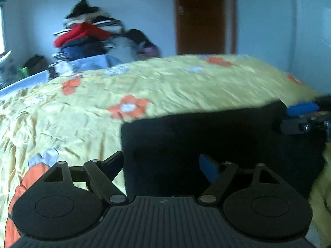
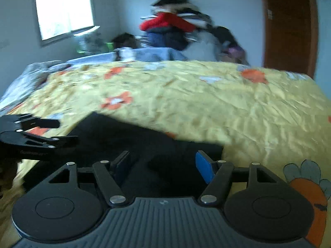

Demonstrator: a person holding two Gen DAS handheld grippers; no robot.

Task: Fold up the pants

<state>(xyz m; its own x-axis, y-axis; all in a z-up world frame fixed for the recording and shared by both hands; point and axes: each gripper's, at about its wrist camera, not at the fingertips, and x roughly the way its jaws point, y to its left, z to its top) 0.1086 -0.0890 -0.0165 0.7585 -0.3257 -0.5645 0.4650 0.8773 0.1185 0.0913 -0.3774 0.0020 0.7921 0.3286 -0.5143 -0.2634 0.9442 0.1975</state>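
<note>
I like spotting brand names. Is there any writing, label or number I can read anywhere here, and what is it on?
None can be read.
Left gripper: faint pale lettering along its black arm, too blurred to read.
Right gripper: small pale mark on its ribbed body, not legible.
Pants, bedspread: no text.

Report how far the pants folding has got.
Done: the black pants lie on the yellow bedspread as a compact rectangle with straight edges. In hand: nothing; left gripper and right gripper hover open above them. Left: whether another fold remains, I cannot tell.
</note>
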